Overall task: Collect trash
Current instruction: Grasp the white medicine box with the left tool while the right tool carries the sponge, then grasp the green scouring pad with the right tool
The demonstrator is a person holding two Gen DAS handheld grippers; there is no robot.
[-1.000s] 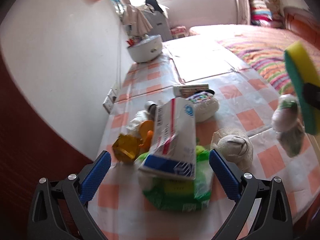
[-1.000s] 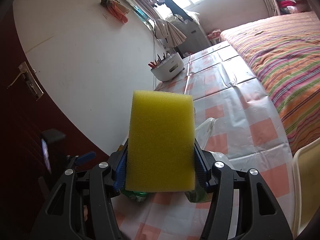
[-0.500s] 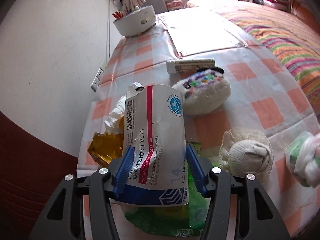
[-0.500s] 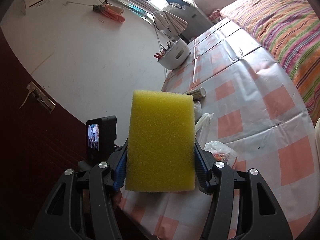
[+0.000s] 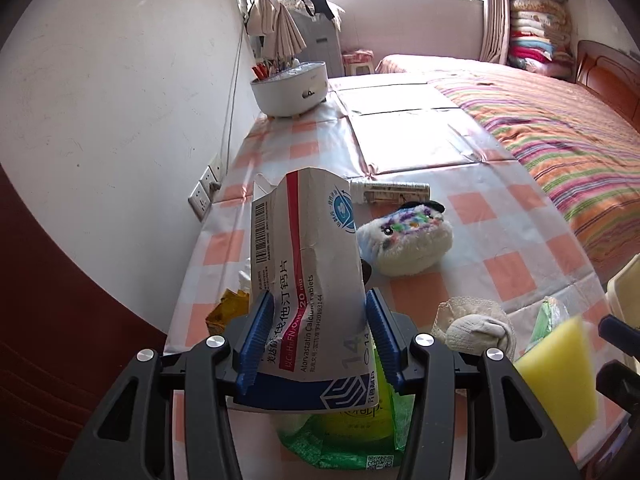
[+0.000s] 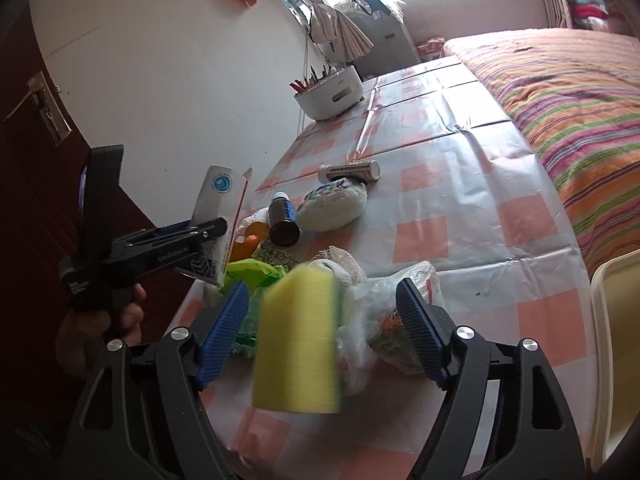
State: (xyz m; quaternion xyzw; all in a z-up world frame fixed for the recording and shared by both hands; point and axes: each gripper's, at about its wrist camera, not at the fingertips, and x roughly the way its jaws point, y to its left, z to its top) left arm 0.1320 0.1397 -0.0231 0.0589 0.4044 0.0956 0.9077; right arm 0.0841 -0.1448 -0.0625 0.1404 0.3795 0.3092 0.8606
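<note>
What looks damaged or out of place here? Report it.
The medicine box clamped in the left gripper is crumpled, with its top flap torn open. The yellow sponge sits blurred and tilted between the right gripper's pads, touching neither; the jaws have just been opening, so it appears released.

Left gripper [image 5: 318, 334] now clamped on the medicine box [image 5: 308, 276]; right gripper [image 6: 320, 336] just opened, yellow sponge [image 6: 298, 340] loose between.

Left tongs [image 5: 316, 334] just closed, gripping; right tongs [image 6: 322, 332] just opening, spread wide.
</note>
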